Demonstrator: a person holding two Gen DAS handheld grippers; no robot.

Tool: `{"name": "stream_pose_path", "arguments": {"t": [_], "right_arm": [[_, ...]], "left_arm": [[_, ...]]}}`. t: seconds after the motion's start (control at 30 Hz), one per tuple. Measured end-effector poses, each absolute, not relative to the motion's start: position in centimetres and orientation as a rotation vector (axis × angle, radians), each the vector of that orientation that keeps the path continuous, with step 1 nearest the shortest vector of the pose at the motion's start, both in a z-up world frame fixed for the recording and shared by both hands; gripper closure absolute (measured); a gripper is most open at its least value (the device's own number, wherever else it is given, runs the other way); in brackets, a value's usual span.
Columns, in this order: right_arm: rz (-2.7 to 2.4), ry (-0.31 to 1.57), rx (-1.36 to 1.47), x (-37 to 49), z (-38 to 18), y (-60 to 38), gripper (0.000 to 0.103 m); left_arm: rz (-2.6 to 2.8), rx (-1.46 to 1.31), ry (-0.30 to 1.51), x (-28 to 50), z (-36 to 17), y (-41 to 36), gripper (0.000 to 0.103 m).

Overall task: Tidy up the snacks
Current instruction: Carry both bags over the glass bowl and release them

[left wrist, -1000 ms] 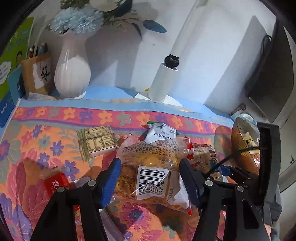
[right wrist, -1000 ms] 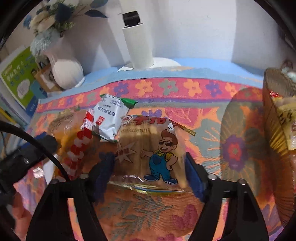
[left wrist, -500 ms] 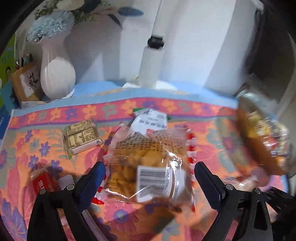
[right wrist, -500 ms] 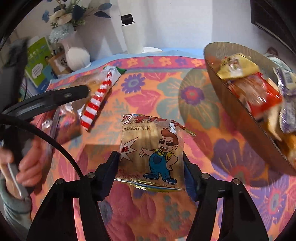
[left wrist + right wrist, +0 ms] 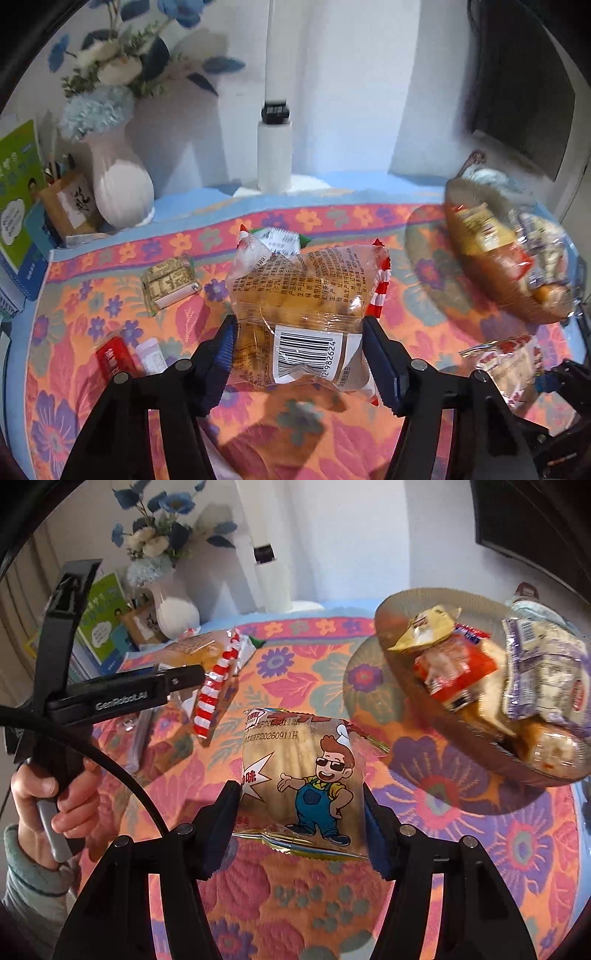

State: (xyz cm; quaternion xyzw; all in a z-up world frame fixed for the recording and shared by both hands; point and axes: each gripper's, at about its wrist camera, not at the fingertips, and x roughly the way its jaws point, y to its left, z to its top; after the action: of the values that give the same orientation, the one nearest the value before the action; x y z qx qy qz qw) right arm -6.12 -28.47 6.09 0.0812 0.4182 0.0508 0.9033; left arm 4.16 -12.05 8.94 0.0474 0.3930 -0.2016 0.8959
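1. Crinkly clear plastic wraps the bread bag (image 5: pixel 299 317), a puffy pack with a barcode label and a red-and-white striped edge; the left gripper (image 5: pixel 299 354) has its blue-padded fingers (image 5: pixel 224 345) closed against both sides of it, holding it above the worktop (image 5: pixel 417 321).
2. Glossy film with a cartoon man in blue overalls covers the flat snack packet (image 5: pixel 303 779), pinched at its lower sides by the right gripper (image 5: pixel 301 823), lifted off the flowered cloth.
3. Woven and ribbed, the shallow round basket (image 5: pixel 406 598) sits to the right, piled with shiny wrapped snacks (image 5: pixel 454 668).
4. Loose on the cloth lie a small square packet (image 5: pixel 170 284), a red packet (image 5: pixel 112 356) and a green-and-white pouch (image 5: pixel 282 240).
5. Smooth white, a bulbous vase (image 5: pixel 120 188) of blue flowers stands at the back, beside a white cylindrical bottle (image 5: pixel 275 155).
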Motion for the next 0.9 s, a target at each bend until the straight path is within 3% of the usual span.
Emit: {"name": "stream_pose_path", "arguments": {"t": [0.23,0.43,0.67,0.9], "right_arm": [[0.074,0.758,0.204,-8.1,10.5,-31.2,0.043],[-0.053,0.66,0.209,-8.4,14.8,-36.5,0.043],[-0.185,0.596,0.272,-5.2,17.9,-43.7,0.043],[-0.211,0.617,0.33,-0.3,17.2,-47.7,0.041]], "left_arm": [[-0.511,0.064,0.727,1.5,15.0,-14.7,0.039],[-0.662,0.047,0.727,3.5,17.9,-22.6,0.039],[-0.771,0.079,0.759,5.6,16.5,-29.6,0.039],[-0.835,0.103,0.751,6.6,15.0,-33.1,0.038]]}}
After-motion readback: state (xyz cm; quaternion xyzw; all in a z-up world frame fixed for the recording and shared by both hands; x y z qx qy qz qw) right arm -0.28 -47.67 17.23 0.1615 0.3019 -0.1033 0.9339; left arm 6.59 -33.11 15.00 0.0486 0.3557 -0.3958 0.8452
